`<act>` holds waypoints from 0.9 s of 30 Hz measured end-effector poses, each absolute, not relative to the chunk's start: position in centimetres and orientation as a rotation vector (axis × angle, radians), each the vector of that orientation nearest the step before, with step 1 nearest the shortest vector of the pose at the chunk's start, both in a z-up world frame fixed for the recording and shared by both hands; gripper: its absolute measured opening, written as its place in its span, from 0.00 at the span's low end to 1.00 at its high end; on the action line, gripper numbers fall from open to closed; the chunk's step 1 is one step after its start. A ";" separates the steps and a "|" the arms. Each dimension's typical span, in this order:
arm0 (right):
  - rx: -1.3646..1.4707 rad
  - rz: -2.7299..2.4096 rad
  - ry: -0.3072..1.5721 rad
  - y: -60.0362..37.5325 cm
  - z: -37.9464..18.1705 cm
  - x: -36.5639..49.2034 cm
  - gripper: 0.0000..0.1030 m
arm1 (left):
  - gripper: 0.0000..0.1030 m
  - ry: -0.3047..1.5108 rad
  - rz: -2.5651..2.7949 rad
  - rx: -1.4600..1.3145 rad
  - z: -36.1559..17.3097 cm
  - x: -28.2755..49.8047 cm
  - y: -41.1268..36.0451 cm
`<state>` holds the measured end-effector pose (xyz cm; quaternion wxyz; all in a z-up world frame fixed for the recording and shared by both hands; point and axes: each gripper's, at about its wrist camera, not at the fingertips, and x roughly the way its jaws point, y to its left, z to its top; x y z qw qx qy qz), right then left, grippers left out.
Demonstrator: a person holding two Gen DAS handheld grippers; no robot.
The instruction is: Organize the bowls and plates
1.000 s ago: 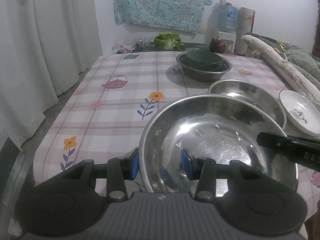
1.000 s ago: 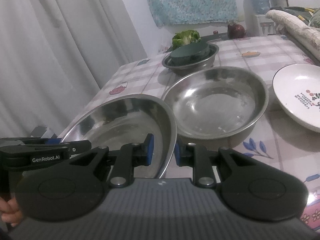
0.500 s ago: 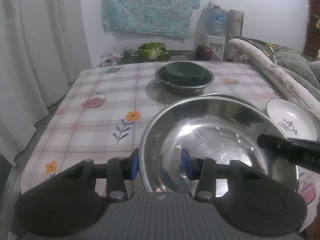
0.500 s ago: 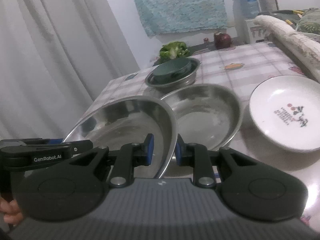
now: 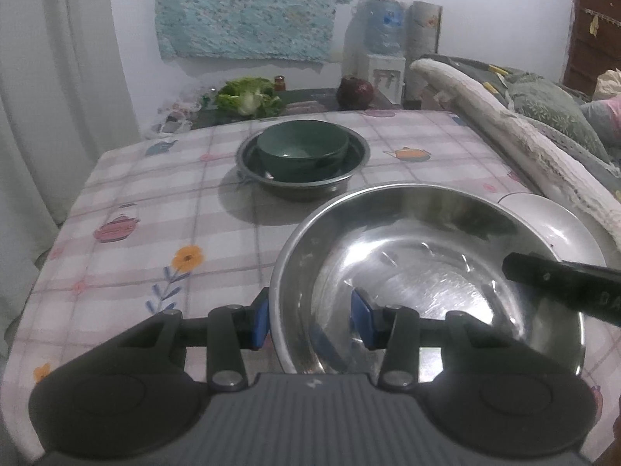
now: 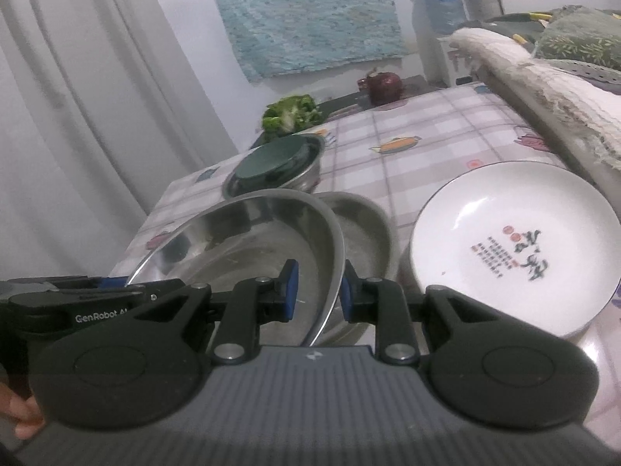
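Gripping opposite sides of one steel bowl [image 5: 427,272], both sets of jaws hold its rim: the left gripper [image 5: 312,320] at the near left edge, the right gripper [image 6: 317,291] narrowly at the right edge. Just beyond the right jaws, a second steel bowl [image 6: 365,229] rests on the desk [image 5: 155,213], a white plate [image 6: 516,244] beside it. Farther ahead, a green bowl [image 5: 302,145] sits inside a steel basin [image 5: 349,167].
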<state>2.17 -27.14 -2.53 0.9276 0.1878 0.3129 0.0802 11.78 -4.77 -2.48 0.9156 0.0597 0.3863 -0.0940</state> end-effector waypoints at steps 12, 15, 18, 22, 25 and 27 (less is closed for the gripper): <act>0.359 0.136 0.713 -28.4 -4.0 6.2 0.23 | 0.43 0.865 -0.212 0.133 -4.9 15.7 -6.2; 0.352 0.136 0.723 -28.3 -4.3 6.8 0.23 | 0.45 0.864 -0.215 0.137 -5.2 16.1 -6.1; 0.346 0.135 0.730 -28.2 -4.5 7.3 0.23 | 0.45 0.857 -0.221 0.148 -5.3 16.3 -6.2; 0.329 0.119 0.739 -28.1 -4.8 7.8 0.24 | 0.46 0.848 -0.217 0.165 -5.4 16.3 -6.4; 0.327 0.106 0.739 -28.3 -4.9 8.1 0.31 | 0.47 0.848 -0.214 0.162 -5.3 16.2 -6.3; 0.329 0.105 0.738 -28.4 -4.9 8.2 0.33 | 0.49 0.848 -0.210 0.157 -5.3 16.2 -6.1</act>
